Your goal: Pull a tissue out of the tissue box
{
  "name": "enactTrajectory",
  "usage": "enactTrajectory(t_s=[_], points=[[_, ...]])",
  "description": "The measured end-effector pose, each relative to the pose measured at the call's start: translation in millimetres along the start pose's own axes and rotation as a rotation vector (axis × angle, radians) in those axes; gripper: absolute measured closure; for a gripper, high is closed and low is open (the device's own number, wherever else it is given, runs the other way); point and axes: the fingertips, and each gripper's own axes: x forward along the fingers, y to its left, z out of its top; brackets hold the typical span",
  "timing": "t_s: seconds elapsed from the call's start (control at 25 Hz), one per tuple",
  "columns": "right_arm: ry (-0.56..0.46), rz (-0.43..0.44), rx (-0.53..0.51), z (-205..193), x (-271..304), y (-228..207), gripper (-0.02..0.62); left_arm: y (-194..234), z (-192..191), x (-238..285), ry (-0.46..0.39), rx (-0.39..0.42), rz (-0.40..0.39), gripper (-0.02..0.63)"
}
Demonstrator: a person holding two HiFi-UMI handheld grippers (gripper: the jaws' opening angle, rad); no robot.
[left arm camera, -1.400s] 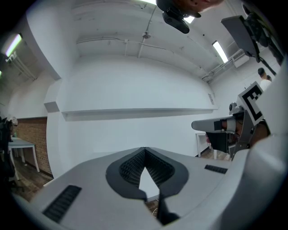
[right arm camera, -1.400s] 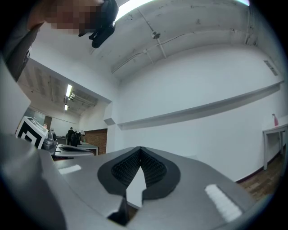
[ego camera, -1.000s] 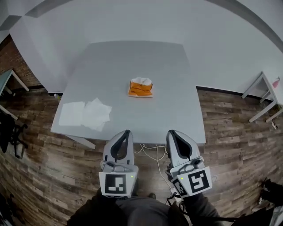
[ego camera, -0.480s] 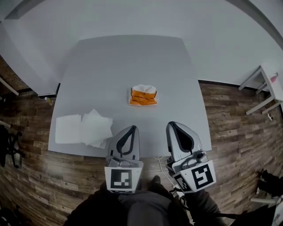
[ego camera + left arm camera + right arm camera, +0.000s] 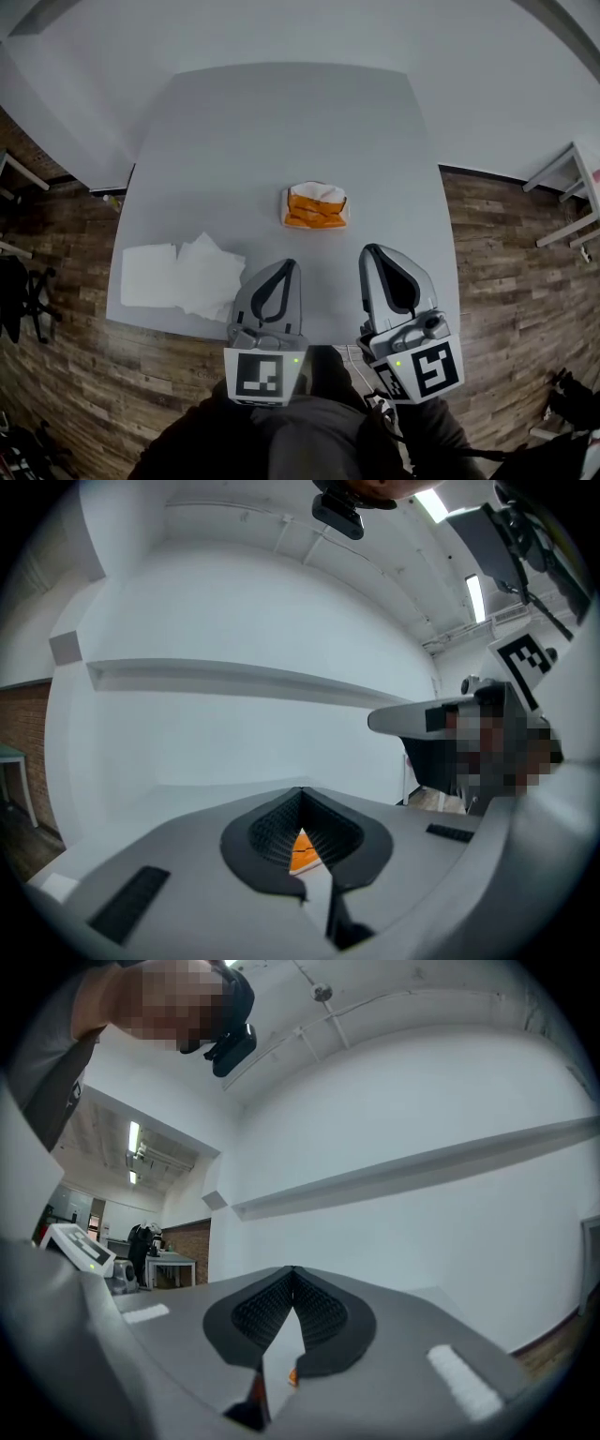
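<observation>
We hold the left claw (image 5: 288,266) and the right claw (image 5: 371,252) over the near edge of the tabletop (image 5: 281,112), each with its jaws pressed together and gripping nothing. Loose tissues (image 5: 183,275) lie just left of the left claw. Ahead, between the two claws, sits the orange tissue box (image 5: 315,208), with white tissue showing at its top.

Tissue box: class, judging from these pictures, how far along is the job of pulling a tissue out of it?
Done: a few loose tissues already lie on the table, perhaps from previous pulls. In hand: nothing; the left gripper and right gripper are both shut and empty, short of the tissue box. Left: reach the white tissue sticking out of it, grip it and pull.
</observation>
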Motion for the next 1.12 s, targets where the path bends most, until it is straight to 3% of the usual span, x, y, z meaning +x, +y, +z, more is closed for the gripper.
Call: enactTrajectory(t_s=[0.28,0.72,1.12], points=[[0.094,0.099,0.063,-62,41,-18,0.591,22,-9,57,0.033,0.013,0.057,0.606],[0.152,0.175,0.062,-79,92,-46,0.578,27,-26,117,0.097,-0.020,0.050,0.606],[0.221,0.206,0.037,-125,127,-81,0.503,39,-73,163,0.187,-0.065,0.062,0.606]])
